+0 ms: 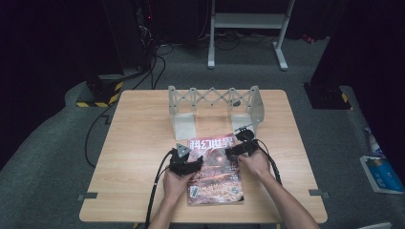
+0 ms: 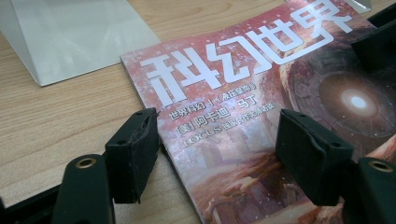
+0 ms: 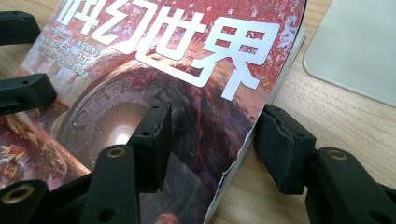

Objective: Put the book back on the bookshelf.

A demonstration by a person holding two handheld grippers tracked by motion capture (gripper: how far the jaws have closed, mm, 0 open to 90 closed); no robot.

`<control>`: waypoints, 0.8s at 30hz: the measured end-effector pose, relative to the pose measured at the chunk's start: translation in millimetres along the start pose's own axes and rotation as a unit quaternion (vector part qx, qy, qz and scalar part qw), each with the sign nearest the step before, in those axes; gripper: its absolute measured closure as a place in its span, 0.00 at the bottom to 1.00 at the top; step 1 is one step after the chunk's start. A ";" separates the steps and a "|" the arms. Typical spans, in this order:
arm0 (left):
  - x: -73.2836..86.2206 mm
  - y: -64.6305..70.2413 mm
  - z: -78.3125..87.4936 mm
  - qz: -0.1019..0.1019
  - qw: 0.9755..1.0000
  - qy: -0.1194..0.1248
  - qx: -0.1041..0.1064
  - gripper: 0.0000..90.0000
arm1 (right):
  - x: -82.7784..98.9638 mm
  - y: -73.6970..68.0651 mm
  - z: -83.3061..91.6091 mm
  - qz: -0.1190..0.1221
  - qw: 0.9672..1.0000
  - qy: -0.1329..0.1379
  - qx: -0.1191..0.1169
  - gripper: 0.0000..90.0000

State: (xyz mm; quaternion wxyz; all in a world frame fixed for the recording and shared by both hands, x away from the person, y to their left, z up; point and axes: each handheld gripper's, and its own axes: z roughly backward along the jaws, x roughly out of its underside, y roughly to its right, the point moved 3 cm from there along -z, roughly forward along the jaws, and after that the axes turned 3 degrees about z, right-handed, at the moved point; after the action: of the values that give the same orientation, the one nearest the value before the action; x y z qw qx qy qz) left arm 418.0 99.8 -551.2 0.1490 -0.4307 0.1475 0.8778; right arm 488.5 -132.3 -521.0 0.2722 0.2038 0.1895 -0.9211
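Note:
A magazine [image 1: 215, 179] with a red cover and large white characters lies flat on the wooden table [image 1: 143, 143], near its front edge. My left gripper [image 1: 192, 165] rests at the magazine's left edge. In the left gripper view [image 2: 217, 140] it is open, one jaw on the bare wood beside the spine and the other over the cover [image 2: 243, 93]. My right gripper [image 1: 234, 150] sits at the magazine's upper right. In the right gripper view [image 3: 212, 135] it is open astride the right edge, one jaw above the cover [image 3: 140, 70] and one on the table.
A grey metal expanding book rack [image 1: 215, 102] stands behind the magazine, its base plates [image 2: 70, 37] [image 3: 355, 51] lying close to the magazine's top corners. A white stand frame [image 1: 248, 21] and cables are on the floor beyond. A blue-white book [image 1: 382, 174] lies on the floor at right.

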 end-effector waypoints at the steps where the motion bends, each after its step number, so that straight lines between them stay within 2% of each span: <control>1: 0.0 0.1 0.0 0.000 1.000 0.000 0.000 0.34 | 0.8 0.0 0.5 -0.004 1.000 -0.001 -0.003 0.52; 9: 0.1 0.2 0.0 0.001 1.000 0.000 -0.002 0.34 | 1.9 1.1 6.9 -0.002 1.000 0.017 -0.018 0.53; 16: 0.1 0.7 -0.2 0.001 1.000 0.001 -0.003 0.34 | 1.8 -1.8 13.3 0.012 0.999 0.036 -0.020 0.52; 20: 0.2 0.9 -0.2 0.002 1.000 0.002 -0.004 0.34 | -0.1 -3.4 21.7 0.007 0.998 0.056 -0.038 0.52; 22: 0.3 1.0 -0.2 0.001 1.000 0.002 -0.005 0.34 | -1.7 -4.4 25.3 0.003 0.996 0.068 -0.058 0.52; 24: 0.3 1.1 -0.3 0.002 1.000 0.002 -0.005 0.33 | -3.7 -6.5 25.5 0.006 0.995 0.070 -0.066 0.53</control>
State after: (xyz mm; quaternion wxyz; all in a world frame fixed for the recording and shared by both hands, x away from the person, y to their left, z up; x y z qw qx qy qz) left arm 417.5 98.7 -551.5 0.1446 -0.4331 0.1448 0.8778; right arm 480.5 -137.4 -496.1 0.2772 0.2500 0.2674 -0.8884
